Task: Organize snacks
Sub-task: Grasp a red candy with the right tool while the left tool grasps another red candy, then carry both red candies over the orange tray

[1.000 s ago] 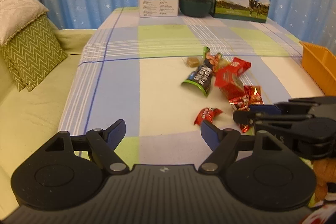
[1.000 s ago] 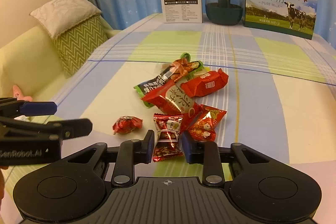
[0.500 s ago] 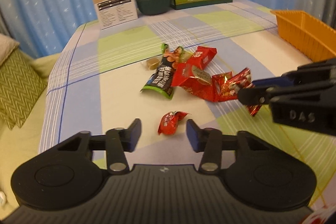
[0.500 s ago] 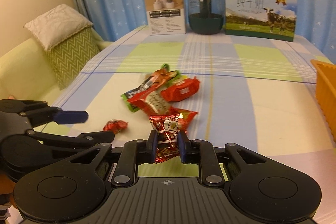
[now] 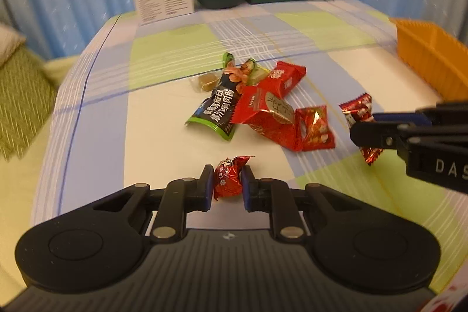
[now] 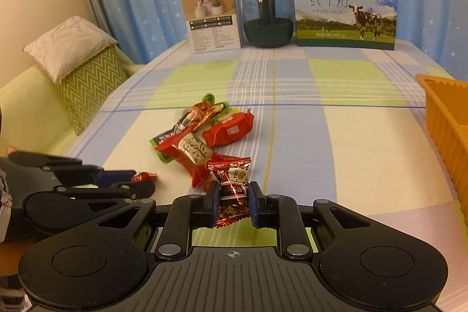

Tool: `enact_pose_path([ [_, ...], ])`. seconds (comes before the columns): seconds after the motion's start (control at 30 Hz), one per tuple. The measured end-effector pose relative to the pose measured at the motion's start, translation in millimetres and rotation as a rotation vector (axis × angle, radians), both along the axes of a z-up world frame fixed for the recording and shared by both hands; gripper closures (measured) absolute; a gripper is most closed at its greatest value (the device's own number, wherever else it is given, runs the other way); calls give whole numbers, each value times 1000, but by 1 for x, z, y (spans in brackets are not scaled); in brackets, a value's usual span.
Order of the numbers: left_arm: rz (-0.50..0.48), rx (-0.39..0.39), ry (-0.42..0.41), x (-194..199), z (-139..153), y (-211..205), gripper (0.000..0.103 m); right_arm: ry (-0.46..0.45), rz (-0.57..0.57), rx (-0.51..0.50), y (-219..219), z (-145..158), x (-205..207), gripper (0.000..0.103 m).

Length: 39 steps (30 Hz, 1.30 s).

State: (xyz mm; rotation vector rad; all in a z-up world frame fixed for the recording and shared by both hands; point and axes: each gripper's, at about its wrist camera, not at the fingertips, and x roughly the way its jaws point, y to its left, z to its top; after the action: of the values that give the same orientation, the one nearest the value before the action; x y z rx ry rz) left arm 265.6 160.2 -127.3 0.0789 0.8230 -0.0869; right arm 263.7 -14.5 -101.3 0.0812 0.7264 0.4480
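Left wrist view: left gripper (image 5: 224, 186) pinches a red candy (image 5: 228, 178) on the table; right gripper (image 6: 233, 202) clamps a snack packet (image 6: 232, 189). Pile (image 5: 257, 104) remains, orange bin (image 5: 433, 60) waiting.

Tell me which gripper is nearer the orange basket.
Right. The right gripper, shut on a red snack packet, sits on the side of the orange basket. The left gripper, shut on a small red candy, is farther away, beyond the snack pile.
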Motion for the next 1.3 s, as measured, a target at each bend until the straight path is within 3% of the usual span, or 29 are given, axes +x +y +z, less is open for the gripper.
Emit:
enact_pose_path([
  [0.57, 184, -157, -62, -79, 60, -60, 86, -24, -86, 24, -72, 45, -53, 82],
  [0.97, 151, -191, -116, -125, 104, -124, 86, -39, -193, 53, -144, 77, -102, 82],
  [1.3, 66, -206, -128, -134, 119, -179, 86, -47, -298, 52, -206, 91, -125, 82],
])
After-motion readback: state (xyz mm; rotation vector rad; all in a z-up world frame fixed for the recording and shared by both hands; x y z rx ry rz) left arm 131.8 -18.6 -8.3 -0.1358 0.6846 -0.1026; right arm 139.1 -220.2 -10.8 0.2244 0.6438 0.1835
